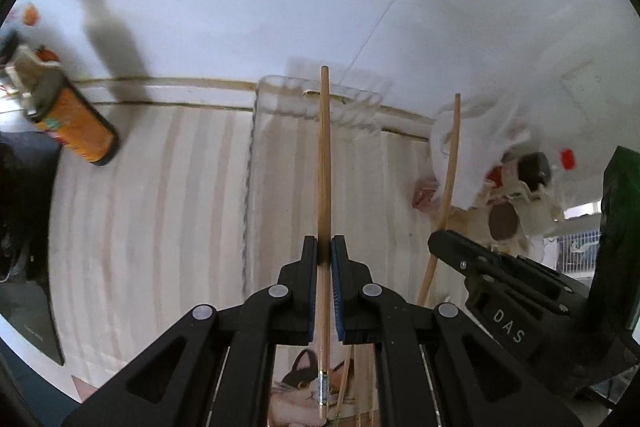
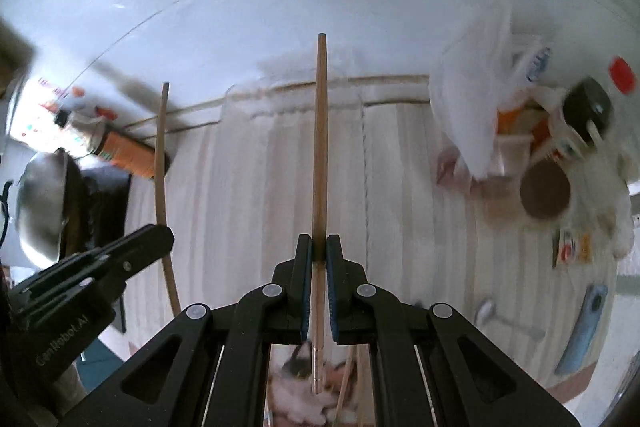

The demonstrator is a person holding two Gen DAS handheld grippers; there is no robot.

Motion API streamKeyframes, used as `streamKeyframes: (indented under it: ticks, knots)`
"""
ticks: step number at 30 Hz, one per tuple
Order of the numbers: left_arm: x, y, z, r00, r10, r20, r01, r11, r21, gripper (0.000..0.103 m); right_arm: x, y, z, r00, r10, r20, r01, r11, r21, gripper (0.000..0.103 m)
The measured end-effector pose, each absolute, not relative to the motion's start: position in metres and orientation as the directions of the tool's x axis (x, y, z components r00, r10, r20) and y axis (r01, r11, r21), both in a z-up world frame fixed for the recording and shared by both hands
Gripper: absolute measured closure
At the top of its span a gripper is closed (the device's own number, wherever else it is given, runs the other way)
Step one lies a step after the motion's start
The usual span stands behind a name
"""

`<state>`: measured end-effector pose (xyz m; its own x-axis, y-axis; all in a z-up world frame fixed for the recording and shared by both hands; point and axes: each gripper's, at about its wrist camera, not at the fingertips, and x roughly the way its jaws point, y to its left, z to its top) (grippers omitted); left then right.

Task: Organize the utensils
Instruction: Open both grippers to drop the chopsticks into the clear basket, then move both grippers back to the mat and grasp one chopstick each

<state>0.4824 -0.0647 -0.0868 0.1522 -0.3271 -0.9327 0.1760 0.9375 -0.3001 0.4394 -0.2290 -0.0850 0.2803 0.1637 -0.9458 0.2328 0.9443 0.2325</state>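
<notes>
Left gripper [image 1: 325, 247] clamped on a wooden chopstick [image 1: 325, 163], stick running straight ahead between the pads, banded end behind the jaws. Right gripper [image 2: 319, 247] same deal, closed on a second chopstick [image 2: 320, 147]. Both held above the striped cloth [image 1: 160, 207] on the table, side by side, apart. Clear rack [image 1: 320, 103] at the table's far edge, blurred. Orange spray can [image 1: 76, 123] lying near the far-left corner. White bag and cups clutter [image 2: 520, 131] at the far-right corner. Blue-handled tool [image 2: 584, 331] and spoon [image 2: 508, 321] near the right edge.
</notes>
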Motion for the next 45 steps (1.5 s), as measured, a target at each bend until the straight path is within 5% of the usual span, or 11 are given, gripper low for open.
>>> streamKeyframes:
  ticks: [10, 12, 14, 20, 22, 25, 30, 42, 44, 45]
  knots:
    - [0.519, -0.081, -0.125, 0.077, -0.274, -0.959, 0.152, 0.954, -0.260, 0.097, 0.501, -0.252, -0.149, 0.164, 0.179, -0.970, 0.244, 0.945, 0.216, 0.095]
    - [0.514, -0.079, -0.116, 0.116, -0.237, -0.965, 0.162, 0.963, -0.217, 0.096, 0.500, -0.253, -0.156, 0.139, 0.196, -0.971, 0.244, 0.943, 0.226, 0.086]
    - [0.507, -0.075, -0.109, 0.165, -0.192, -0.967, 0.168, 0.972, -0.164, 0.088, 0.495, -0.254, -0.156, 0.142, 0.198, -0.970, 0.244, 0.943, 0.228, 0.067]
    - [0.465, -0.058, -0.088, 0.366, -0.032, -0.930, 0.136, 0.991, 0.019, 0.036, 0.463, -0.250, -0.131, 0.216, 0.100, -0.971, 0.241, 0.959, 0.152, 0.053]
    - [0.447, -0.052, -0.084, 0.421, -0.004, -0.907, 0.116, 0.992, 0.049, 0.028, 0.450, -0.247, -0.124, 0.248, 0.045, -0.968, 0.244, 0.964, 0.108, 0.044]
    - [0.427, -0.041, -0.078, 0.467, -0.008, -0.884, 0.095, 0.995, 0.041, 0.002, 0.426, -0.243, -0.115, 0.301, -0.017, -0.953, 0.262, 0.963, 0.066, 0.028]
    - [0.407, -0.034, -0.072, 0.501, 0.024, -0.865, 0.089, 0.993, 0.079, 0.000, 0.390, -0.235, -0.102, 0.381, -0.087, -0.920, 0.277, 0.961, 0.024, 0.010]
    - [0.341, -0.027, -0.098, 0.439, 0.013, -0.898, 0.126, 0.989, 0.076, 0.000, 0.310, -0.230, -0.087, 0.438, -0.078, -0.895, 0.307, 0.949, 0.068, 0.005]
    - [0.328, -0.028, -0.124, 0.378, 0.011, -0.926, 0.140, 0.988, 0.069, 0.001, 0.295, -0.233, -0.101, 0.400, -0.021, -0.916, 0.321, 0.939, 0.119, 0.016]
    - [0.321, -0.029, -0.137, 0.344, 0.012, -0.939, 0.144, 0.987, 0.066, 0.001, 0.289, -0.234, -0.110, 0.379, 0.009, -0.925, 0.323, 0.936, 0.141, 0.038]
